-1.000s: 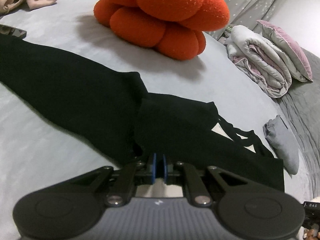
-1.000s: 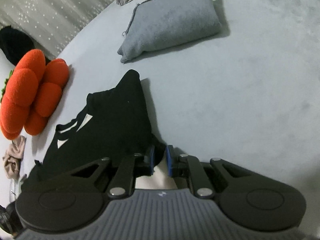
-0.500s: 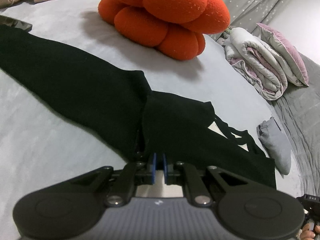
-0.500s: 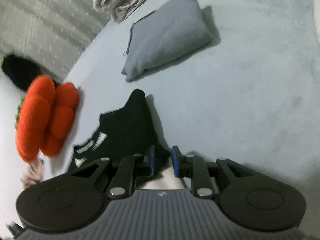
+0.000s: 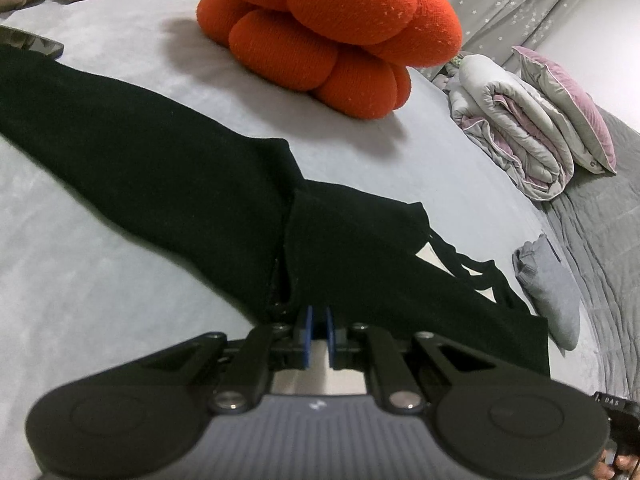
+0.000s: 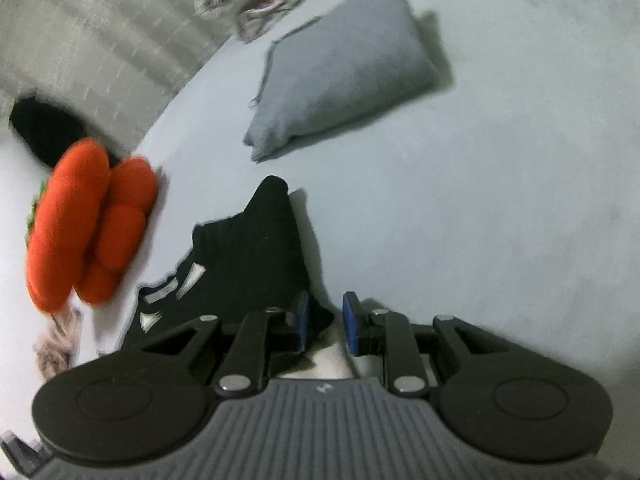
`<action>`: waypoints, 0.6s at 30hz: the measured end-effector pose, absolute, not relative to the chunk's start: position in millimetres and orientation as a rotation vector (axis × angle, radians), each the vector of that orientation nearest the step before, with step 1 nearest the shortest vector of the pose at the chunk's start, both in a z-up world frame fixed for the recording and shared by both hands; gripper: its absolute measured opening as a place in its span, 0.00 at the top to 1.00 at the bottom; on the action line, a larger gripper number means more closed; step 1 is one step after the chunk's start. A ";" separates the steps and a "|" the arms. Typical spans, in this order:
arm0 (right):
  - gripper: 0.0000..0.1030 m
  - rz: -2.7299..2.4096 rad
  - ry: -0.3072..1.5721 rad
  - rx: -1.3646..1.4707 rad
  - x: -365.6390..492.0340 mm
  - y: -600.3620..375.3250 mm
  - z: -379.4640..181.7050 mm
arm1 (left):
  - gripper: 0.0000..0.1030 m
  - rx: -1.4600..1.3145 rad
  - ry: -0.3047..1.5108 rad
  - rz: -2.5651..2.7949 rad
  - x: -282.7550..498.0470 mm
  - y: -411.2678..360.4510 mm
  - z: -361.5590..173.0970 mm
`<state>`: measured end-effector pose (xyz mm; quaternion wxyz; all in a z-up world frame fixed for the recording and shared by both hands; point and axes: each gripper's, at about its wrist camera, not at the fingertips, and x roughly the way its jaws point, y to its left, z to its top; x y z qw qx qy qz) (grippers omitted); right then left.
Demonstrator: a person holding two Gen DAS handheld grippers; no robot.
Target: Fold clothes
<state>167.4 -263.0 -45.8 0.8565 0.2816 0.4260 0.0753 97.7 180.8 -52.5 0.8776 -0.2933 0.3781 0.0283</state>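
I count one bed (image 5: 80, 320), pale grey and short-napped, filling both views. One black garment (image 5: 168, 168), matte knit, lies flat across it from 10 o'clock down to 4 o'clock in the left view, with white cut-out gaps near its strappy end. One orange cushion (image 5: 332, 28), lobed and nubbly, sits at 12 o'clock. One rolled quilt (image 5: 516, 136), grey and mauve, at 2 o'clock. One folded grey cloth (image 6: 340, 68), soft, roughly rectangular, at 12 o'clock in the right view. Left gripper (image 5: 317, 330): my jaws are clenched at the garment's near edge; grip on fabric unclear. Right gripper (image 6: 326, 320): released, a black corner lying loose between the blue pads (image 6: 349, 316).
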 end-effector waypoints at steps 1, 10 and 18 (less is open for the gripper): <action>0.77 0.164 0.894 0.560 166.4 -262.0 -45.5 | 0.92 -0.613 0.789 0.059 97.9 181.0 -52.7; 0.77 0.252 0.905 0.425 169.2 -249.4 -47.6 | 0.92 -0.616 0.791 0.059 98.3 181.5 -52.7; 0.80 0.314 0.872 0.383 173.3 -238.5 -59.3 | 0.92 -0.610 0.793 0.062 99.3 181.0 -53.8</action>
